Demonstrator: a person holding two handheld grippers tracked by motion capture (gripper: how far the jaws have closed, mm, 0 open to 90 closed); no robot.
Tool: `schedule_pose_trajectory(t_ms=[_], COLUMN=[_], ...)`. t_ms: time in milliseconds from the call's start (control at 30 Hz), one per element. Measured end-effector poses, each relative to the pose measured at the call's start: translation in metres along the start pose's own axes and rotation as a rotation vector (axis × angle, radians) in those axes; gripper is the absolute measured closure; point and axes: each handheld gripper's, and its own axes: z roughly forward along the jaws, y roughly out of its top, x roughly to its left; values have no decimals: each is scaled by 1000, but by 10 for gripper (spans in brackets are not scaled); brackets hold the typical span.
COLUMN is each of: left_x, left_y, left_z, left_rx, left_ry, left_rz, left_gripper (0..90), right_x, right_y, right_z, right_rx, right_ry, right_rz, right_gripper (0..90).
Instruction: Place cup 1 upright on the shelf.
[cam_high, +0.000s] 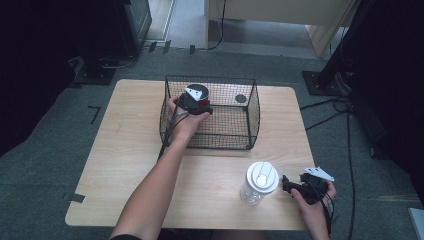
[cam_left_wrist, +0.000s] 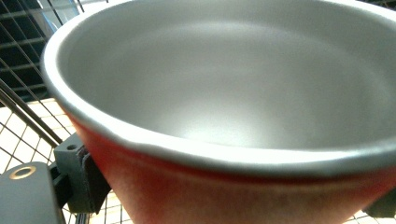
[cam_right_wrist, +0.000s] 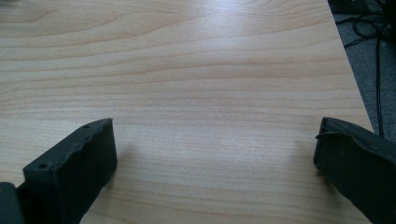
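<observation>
Cup and left tool: your left tool (cam_high: 196, 102) sits inside the black wire-mesh basket (cam_high: 252, 112), and its jaws pinch the red cup with the silver metal inside (cam_left_wrist: 224, 107) by the wall. In the left gripper view the cup's rim and bare interior are right against the camera, with one dark jaw pressed to its red outside at lower left.

Basket: it stands at the far middle of the light wooden bench (cam_high: 125, 150). A small dark round thing (cam_high: 241, 98) lies on its floor toward the right; too small to tell what it is.

Left arm: your forearm reaches forward from the bottom edge, and your left hand (cam_high: 184, 122) goes over the basket's near wall, wrapped around the tool's body.

Bottle and right tool: the clear plastic bottle with the white lid (cam_high: 259, 182) stands upright near the bench's front right, just left of your right tool (cam_high: 287, 184), apart from it.

Right tool: jaws spread wide over bare wood, gripping nothing.

Right hand: your right hand (cam_high: 312, 202) holds the tool low at the bench's front right corner, pointing left toward the bottle.
</observation>
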Motion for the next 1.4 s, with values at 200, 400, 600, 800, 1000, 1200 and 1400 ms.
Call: schedule_pose_trajectory(t_ms=[200, 400, 600, 800, 1000, 1200, 1400], left_x=[-2, -1, 0, -1, -2, -3, -2], left_y=[0, 1, 5, 5, 8, 11, 15], left_z=[0, -1, -3, -6, -11, -16, -22], left_rx=[22, 43, 44, 41, 13, -12, -61], left_ry=[13, 20, 47, 81, 63, 63, 95], left_rz=[33, 1, -55, -47, -54, -40, -19], left_gripper=[77, 75, 0, 0, 0, 0, 0], right_x=[0, 0, 0, 0, 0, 0, 0], right_y=[0, 0, 0, 0, 0, 0, 0], right_z=[0, 0, 0, 0, 0, 0, 0], right_rx=[0, 0, 0, 0, 0, 0, 1], right_ry=[0, 0, 0, 0, 0, 0, -1], right_rz=[0, 0, 0, -1, 0, -1, 0], right_gripper=[0, 0, 0, 0, 0, 0, 0])
